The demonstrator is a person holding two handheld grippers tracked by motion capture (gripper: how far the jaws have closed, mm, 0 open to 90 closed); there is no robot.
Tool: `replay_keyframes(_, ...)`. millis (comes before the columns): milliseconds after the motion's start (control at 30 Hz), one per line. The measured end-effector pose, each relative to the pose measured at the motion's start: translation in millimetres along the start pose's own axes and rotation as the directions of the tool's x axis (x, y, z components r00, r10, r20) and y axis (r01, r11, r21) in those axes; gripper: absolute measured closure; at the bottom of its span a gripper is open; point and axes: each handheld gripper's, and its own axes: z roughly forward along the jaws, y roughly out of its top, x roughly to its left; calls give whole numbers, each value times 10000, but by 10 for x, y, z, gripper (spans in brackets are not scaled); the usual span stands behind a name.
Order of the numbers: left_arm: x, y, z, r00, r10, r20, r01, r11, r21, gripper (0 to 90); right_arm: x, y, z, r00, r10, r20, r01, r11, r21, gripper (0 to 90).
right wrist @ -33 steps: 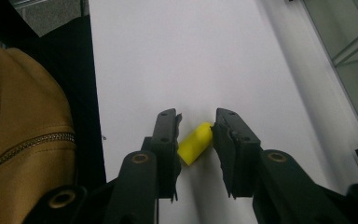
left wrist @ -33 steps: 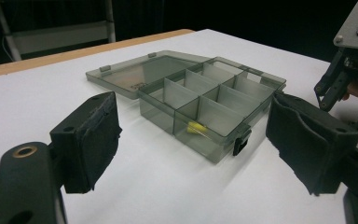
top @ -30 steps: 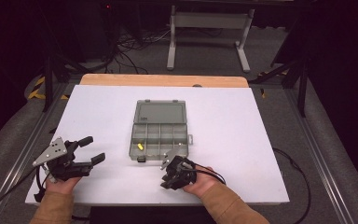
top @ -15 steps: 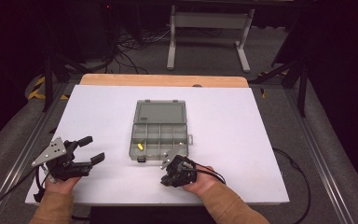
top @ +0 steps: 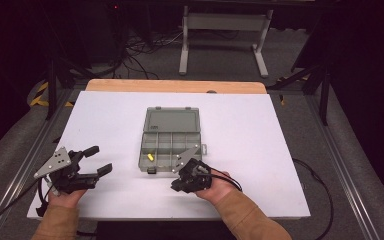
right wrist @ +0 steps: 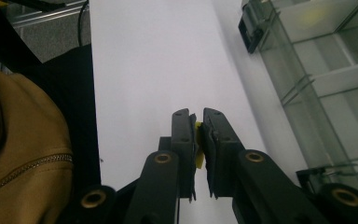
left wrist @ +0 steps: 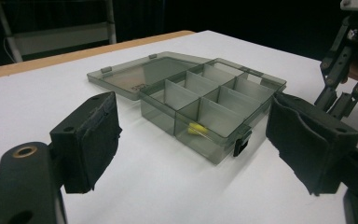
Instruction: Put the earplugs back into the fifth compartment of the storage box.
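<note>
Right gripper [right wrist: 198, 122], jaws having just closed, pinches a small yellow plastic piece [right wrist: 198, 154] whose long axis runs along the jaws, beside the smoky compartment box [right wrist: 335, 79].

Small yellow piece [right wrist: 198, 140] pinched between the right gripper [right wrist: 197, 116] jaws, just off the box's near edge. Smoky clear compartment box [top: 167, 150] sits mid-table, lid flat open behind; another yellow piece [top: 150, 156] inside a front compartment.

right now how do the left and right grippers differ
The left gripper has its jaws spread wide with nothing between them; the right gripper has just closed on a small yellow piece. The left sits well off the open box; the right sits at its near corner. Both rest low over the white table.
</note>
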Motion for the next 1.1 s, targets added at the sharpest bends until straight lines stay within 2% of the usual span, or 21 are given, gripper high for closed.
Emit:
replay_keyframes(500,6,1,-4,10000,38,-37,-38,10000,-6,180,-113,230,-130,9992,-82,402,108,9977,-665,824)
replay_keyframes(700,5,1,-3,10000,50,-41,-50,10000,10,180,-159,315,-113,9983,-39,584,79,9976,-694,824)
replay_keyframes(1100,13,-4,-3,10000,38,-19,-38,10000,-32,180,-300,471,-61,9965,114,826,-24,9941,-1084,821)
